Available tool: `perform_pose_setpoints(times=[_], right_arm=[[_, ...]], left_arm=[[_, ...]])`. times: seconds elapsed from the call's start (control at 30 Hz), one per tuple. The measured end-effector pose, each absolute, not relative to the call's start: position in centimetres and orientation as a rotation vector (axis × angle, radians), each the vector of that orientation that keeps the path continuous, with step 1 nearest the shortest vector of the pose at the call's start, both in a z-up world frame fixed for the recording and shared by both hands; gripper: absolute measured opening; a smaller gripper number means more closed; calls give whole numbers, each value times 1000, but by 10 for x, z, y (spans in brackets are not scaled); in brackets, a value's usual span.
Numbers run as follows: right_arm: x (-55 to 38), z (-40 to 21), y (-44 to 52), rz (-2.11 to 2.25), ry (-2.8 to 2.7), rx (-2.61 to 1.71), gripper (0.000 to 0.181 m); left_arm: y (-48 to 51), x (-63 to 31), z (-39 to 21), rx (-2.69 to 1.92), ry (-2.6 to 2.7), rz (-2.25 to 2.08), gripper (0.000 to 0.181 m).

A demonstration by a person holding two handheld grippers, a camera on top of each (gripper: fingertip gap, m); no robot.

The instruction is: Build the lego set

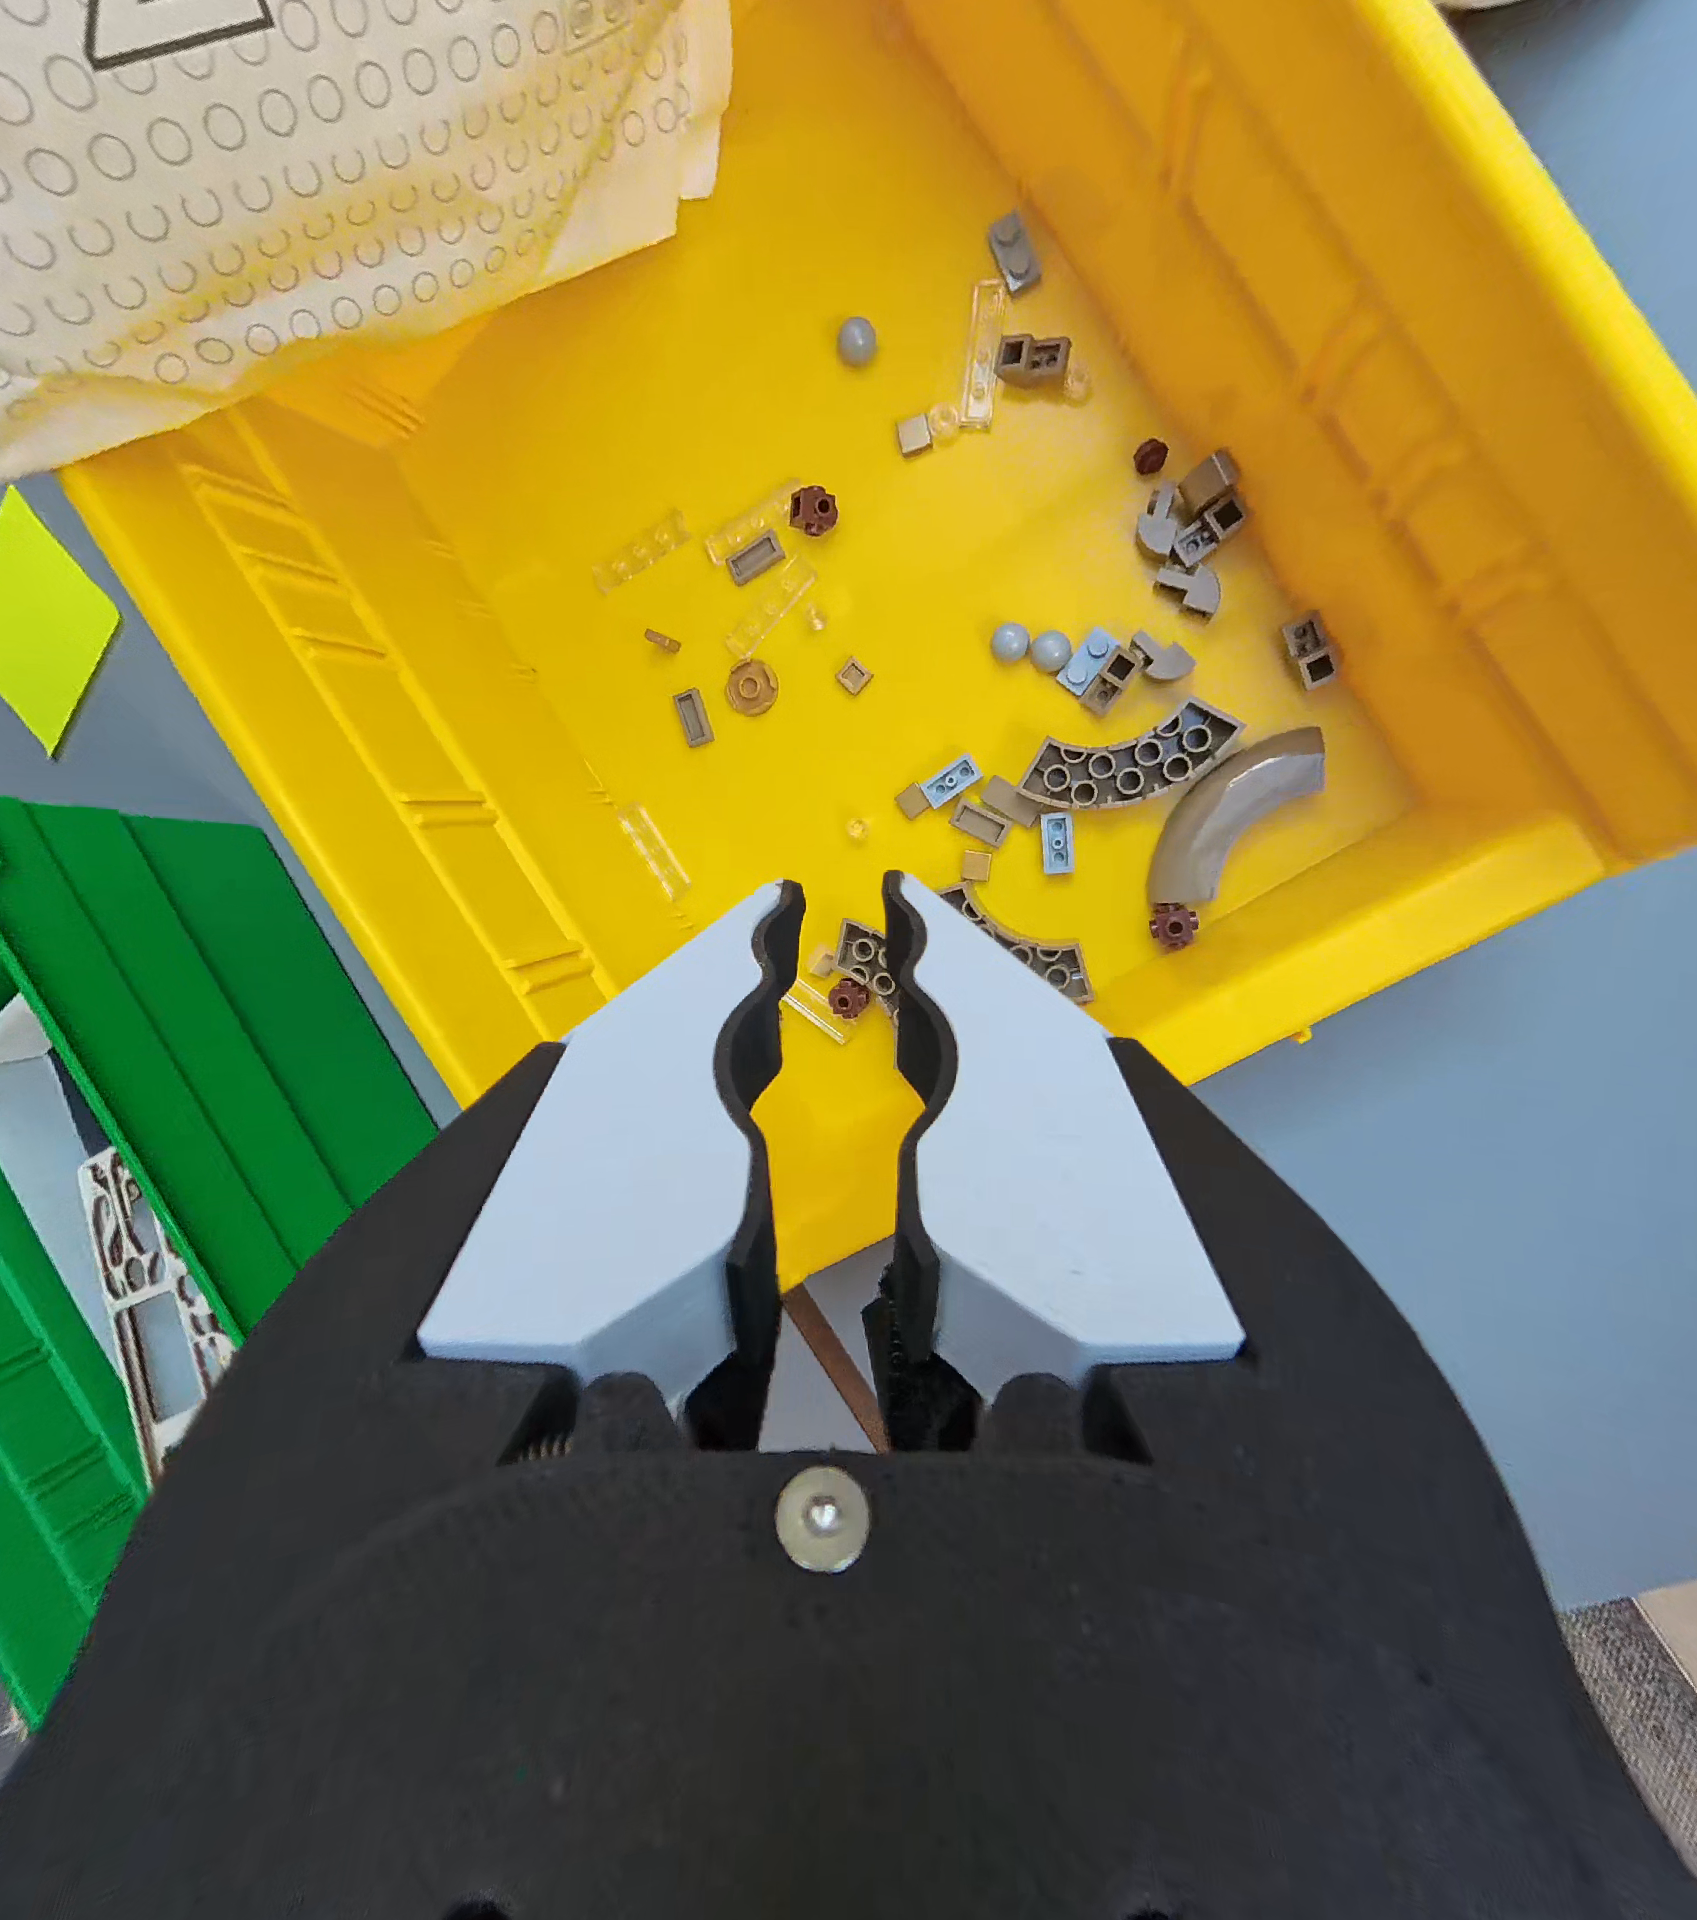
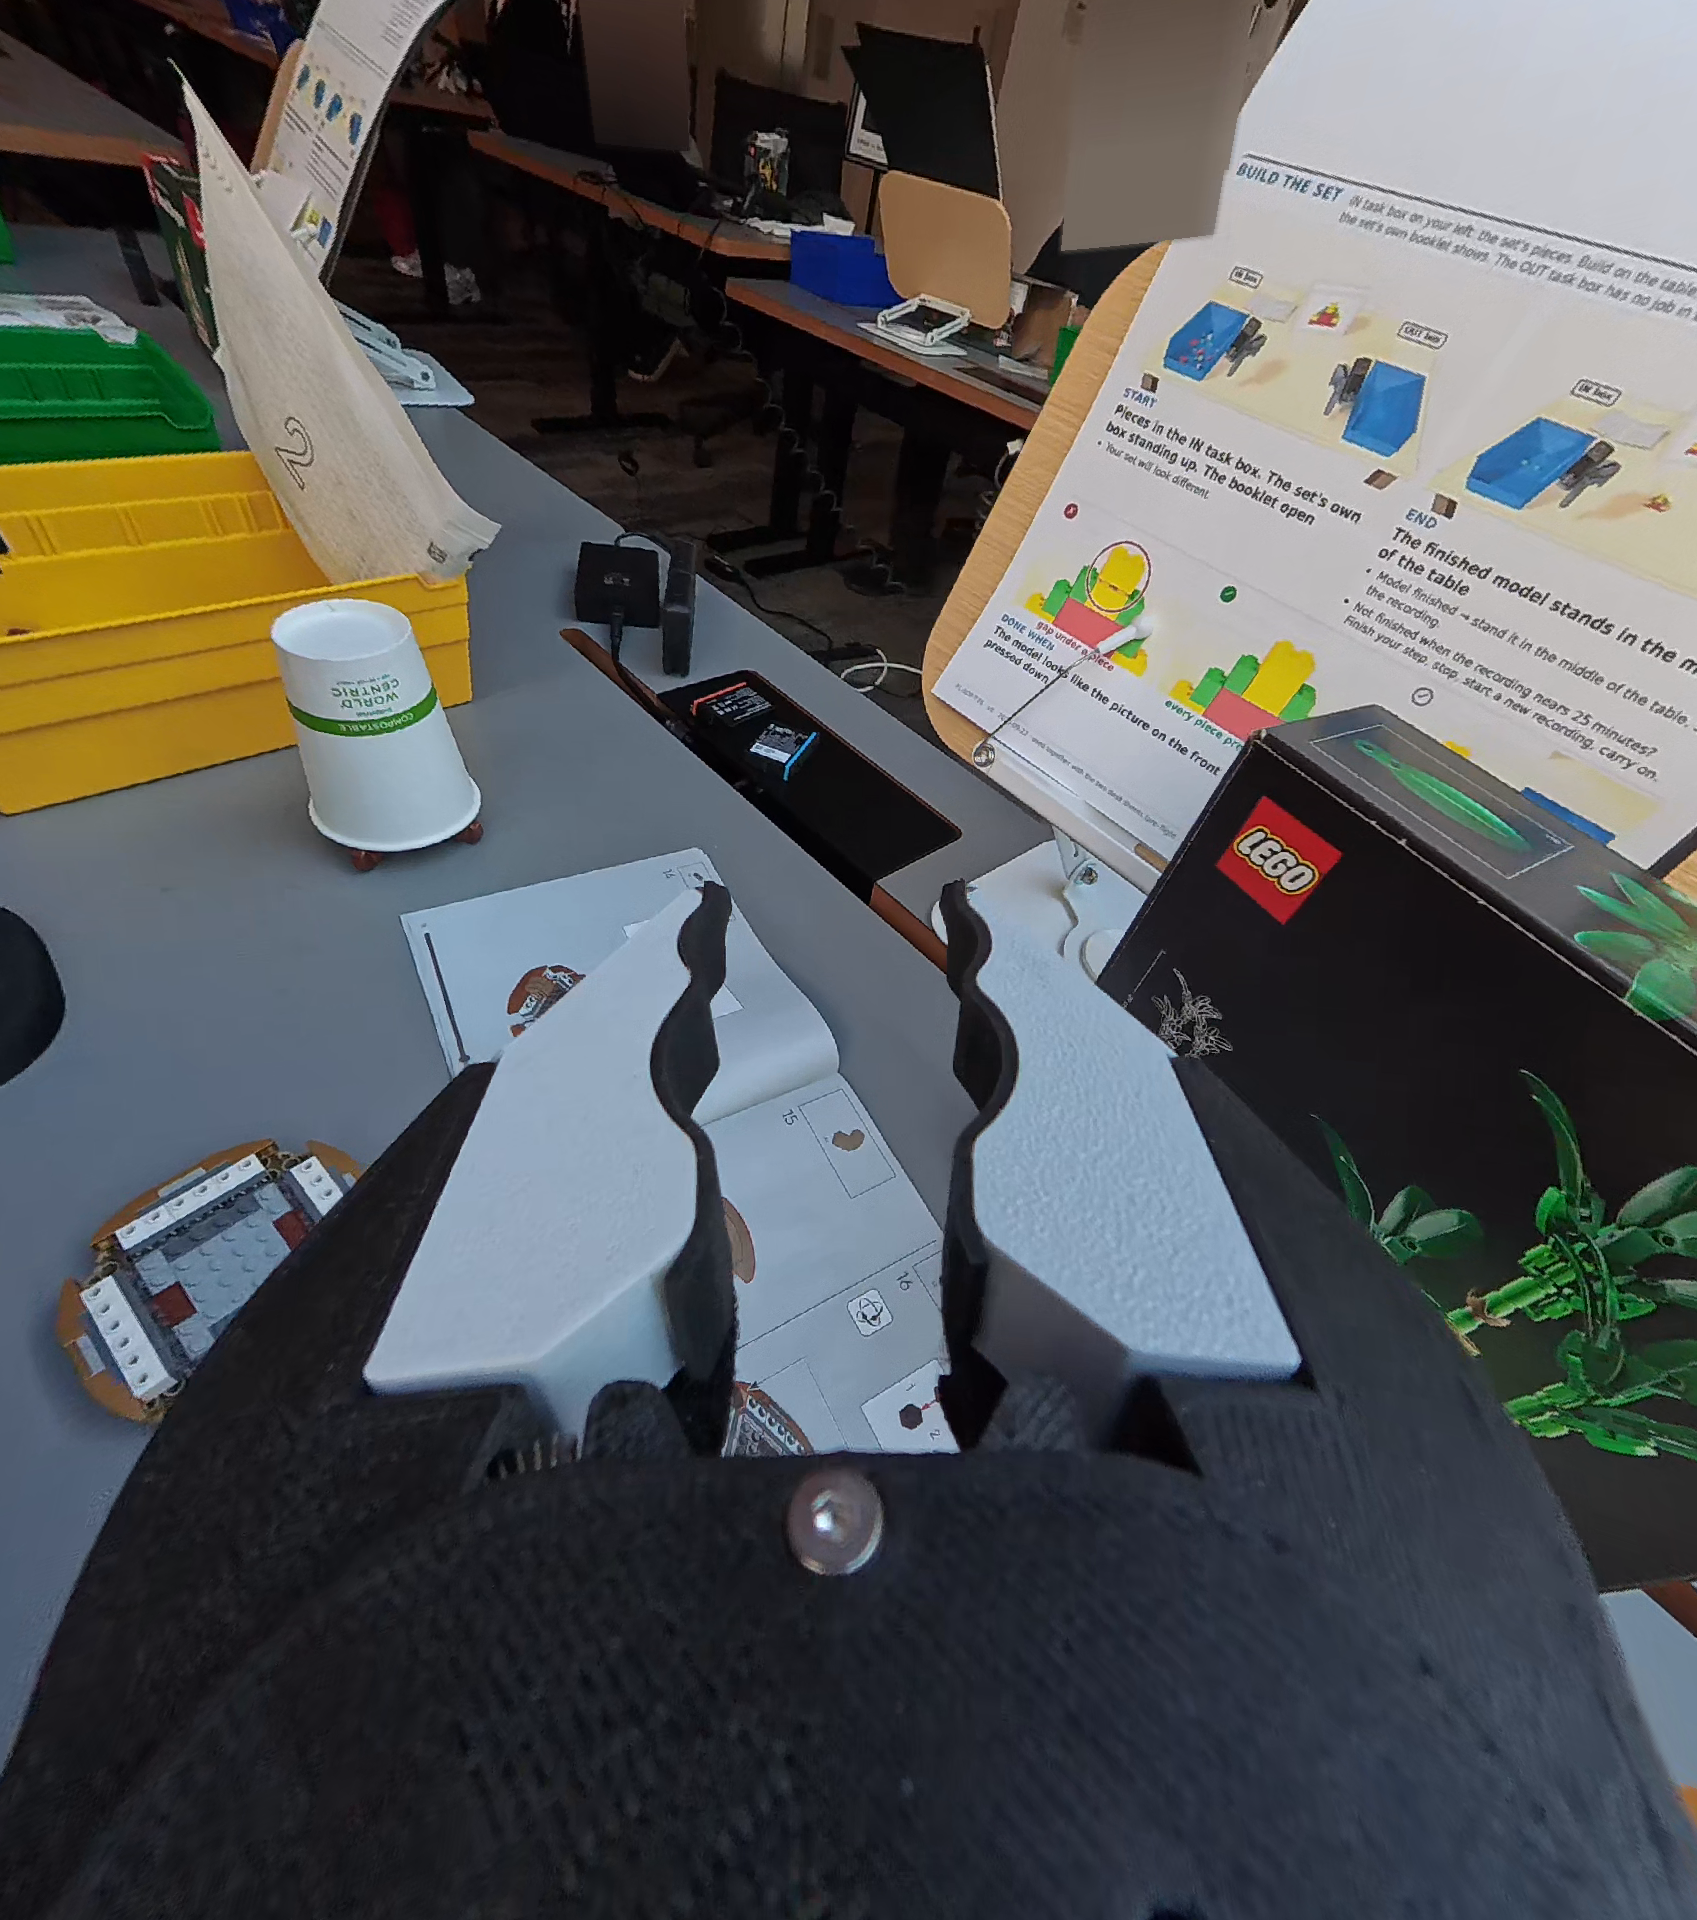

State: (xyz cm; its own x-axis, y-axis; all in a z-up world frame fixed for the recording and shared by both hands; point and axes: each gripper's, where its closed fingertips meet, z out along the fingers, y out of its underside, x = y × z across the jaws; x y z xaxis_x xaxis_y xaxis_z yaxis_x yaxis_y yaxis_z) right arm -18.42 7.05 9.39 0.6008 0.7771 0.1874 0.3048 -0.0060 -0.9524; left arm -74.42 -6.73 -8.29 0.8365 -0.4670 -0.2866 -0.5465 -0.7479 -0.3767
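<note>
The step in hand looks like fetching the next piece. The left tongs (image 1: pixel 842 904) hang over the near end of the yellow bin (image 1: pixel 1343 260), jaws parted by a narrow gap and holding nothing. Loose pieces lie scattered on the bin floor, mostly toward its right wall and near end: grey studded arcs (image 1: pixel 1130 769), a smooth tan curved piece (image 1: pixel 1228 816), small grey plates, clear plates and a few dark red round studs (image 1: pixel 813 509). Seen through the gap between the jaws lie a small grey studded brick (image 1: pixel 863 954) and a dark red stud (image 1: pixel 848 997), with a clear plate beside them; the tongs appear to be above them and not touching, though the view from above makes the height hard to judge. A paper parts bag (image 1: pixel 252 187) leans out of the bin's far end.

The right tongs (image 2: pixel 828 899) are open wider and empty, poised over the open instruction booklet (image 2: pixel 802 1132) near the surface's far edge, beside the black set box (image 2: pixel 1446 1091). The part-built model (image 2: pixel 189 1268), a round tan-rimmed base with grey and white bricks, rests on the surface to the left of these tongs, well apart from the bin.

Next, I judge, the left tongs need to descend, straddle one small piece squarely and close gently, since such tiny parts slip or tip easily.
</note>
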Motion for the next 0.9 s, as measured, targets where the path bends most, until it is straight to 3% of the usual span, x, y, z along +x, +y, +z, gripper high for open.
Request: perform_pose_setpoints(times=[0.9], right_arm=[[-182, 65, 70, 313, -970, -1684, 43]], left_arm=[[-81, -786, -134, -2812, 1297, 354, 16]])
